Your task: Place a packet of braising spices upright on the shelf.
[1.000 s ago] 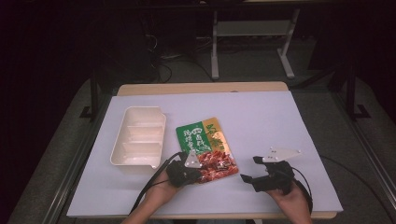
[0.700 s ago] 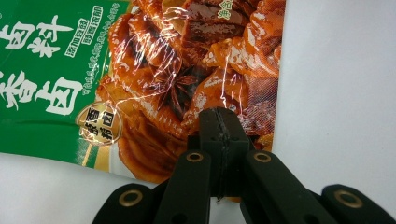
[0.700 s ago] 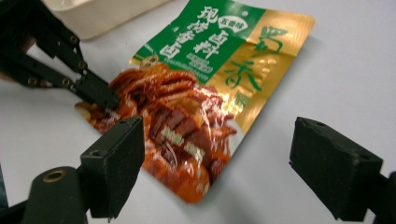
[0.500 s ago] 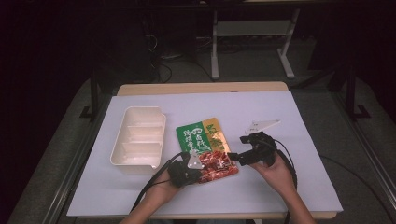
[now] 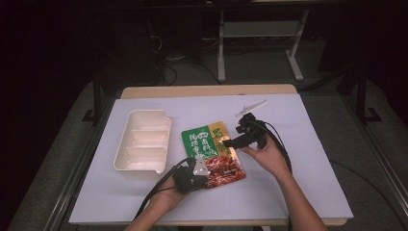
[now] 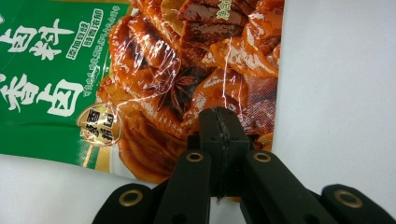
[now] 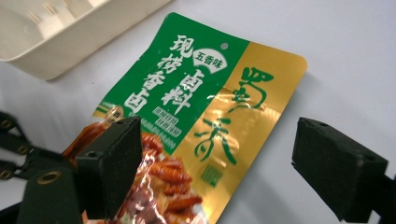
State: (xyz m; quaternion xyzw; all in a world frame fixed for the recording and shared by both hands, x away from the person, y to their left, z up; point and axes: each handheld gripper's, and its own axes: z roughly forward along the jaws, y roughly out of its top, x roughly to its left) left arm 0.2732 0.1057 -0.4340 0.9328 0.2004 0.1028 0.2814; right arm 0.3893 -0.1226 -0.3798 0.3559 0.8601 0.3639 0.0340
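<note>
A seasoning packet [image 5: 202,144], green and gold with red food printed on it, lies flat on the white table cover. My left gripper [image 5: 196,174] is at its near-left corner. In the left gripper view its jaws are shut, tips [image 6: 219,123] resting on the packet [image 6: 154,70] just inside the near edge. My right gripper [image 5: 230,142] hovers at the packet's far-right part, jaws wide open. In the right gripper view the gold side of the packet [image 7: 201,93] lies between and below the two pads [image 7: 109,163], which do not touch it.
A cream tray [image 5: 126,144] with compartments stands left of the packet, also seen as the tray [image 7: 51,60] in the right gripper view. The white table cover [image 5: 308,159] has bare room on the right. A metal stand [image 5: 222,48] is on the floor beyond the table.
My right gripper has travelled from the table's near right, up and leftward, to the packet's far-right corner. The left gripper and the packet have stayed put.
</note>
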